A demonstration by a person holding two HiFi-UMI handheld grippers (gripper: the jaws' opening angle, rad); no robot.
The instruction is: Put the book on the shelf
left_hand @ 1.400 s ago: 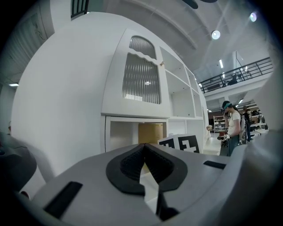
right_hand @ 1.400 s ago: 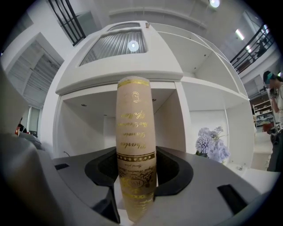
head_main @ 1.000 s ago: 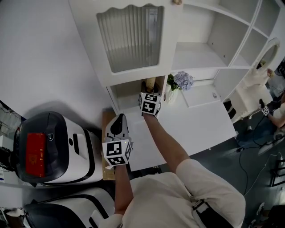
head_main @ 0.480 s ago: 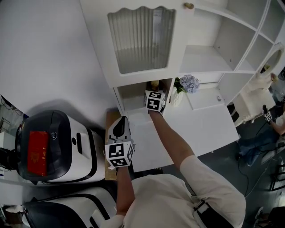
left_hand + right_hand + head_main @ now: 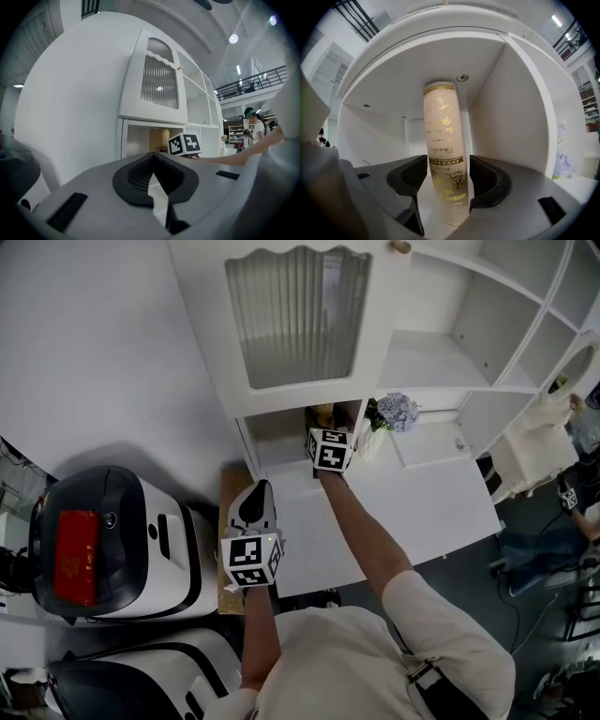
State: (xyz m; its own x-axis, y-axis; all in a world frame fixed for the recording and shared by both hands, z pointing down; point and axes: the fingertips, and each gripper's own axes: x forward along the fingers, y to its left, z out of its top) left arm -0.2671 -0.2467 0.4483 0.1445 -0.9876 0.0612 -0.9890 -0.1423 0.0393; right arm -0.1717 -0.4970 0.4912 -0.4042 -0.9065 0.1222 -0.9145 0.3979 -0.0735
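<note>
The book point(image 5: 443, 154) stands upright on its lower edge inside the shelf compartment point(image 5: 384, 89), the low open bay of the white cabinet point(image 5: 412, 352) just under the ribbed-glass door point(image 5: 295, 310); its cream spine with gold lettering faces outward, and it sits near the bay's right wall, its top close under the bay's ceiling by a screw point(image 5: 462, 77). The right gripper point(image 5: 445, 180) reaches level into the mouth of that bay; its jaws have just been opening, and they now stand on either side of the spine's lower part with a thin gap at each pad, so the book is between them but not pinched; the book's weight rests on the floor of the bay. In the head view the right arm stretches across the white surface point(image 5: 422, 498) to the bay, the marker cube of its gripper at the bay's mouth, and a sliver of the tan book shows just behind the cube.

The left gripper point(image 5: 153, 157) is drawn back near the person's body, well apart from the cabinet, above the left edge of the surface; its jaws are closed tip to tip with nothing between them; it points level toward the cabinet. A bunch of pale blue flowers point(image 5: 392, 411) stands on the surface just right of the bay.
</note>
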